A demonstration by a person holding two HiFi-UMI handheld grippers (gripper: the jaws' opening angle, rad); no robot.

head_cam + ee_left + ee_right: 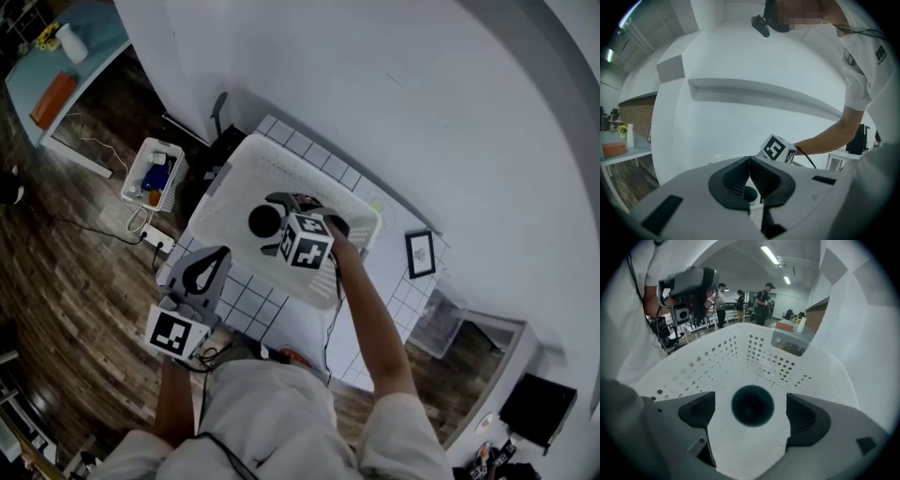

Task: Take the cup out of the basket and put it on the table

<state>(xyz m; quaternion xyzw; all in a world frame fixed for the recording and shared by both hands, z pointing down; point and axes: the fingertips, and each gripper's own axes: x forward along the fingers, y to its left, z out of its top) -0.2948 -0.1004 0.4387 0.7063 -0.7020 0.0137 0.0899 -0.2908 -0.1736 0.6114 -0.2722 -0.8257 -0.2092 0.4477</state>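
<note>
A dark cup (265, 221) stands upright on the floor of the white perforated basket (225, 202), which sits on the white tiled table (251, 298). My right gripper (298, 211) reaches down into the basket. In the right gripper view its jaws (751, 411) stand wide open on either side of the cup (752, 405), and neither pad touches it. My left gripper (211, 267) hovers outside the basket's near left corner. In the left gripper view its jaws (750, 161) are closed together with nothing held.
On the wooden floor to the left are a small white crate (153, 173) with bottles and a power strip (155, 239). A small picture frame (419, 253) and a clear box (436, 323) stand right of the basket. Several people (740, 301) stand far off.
</note>
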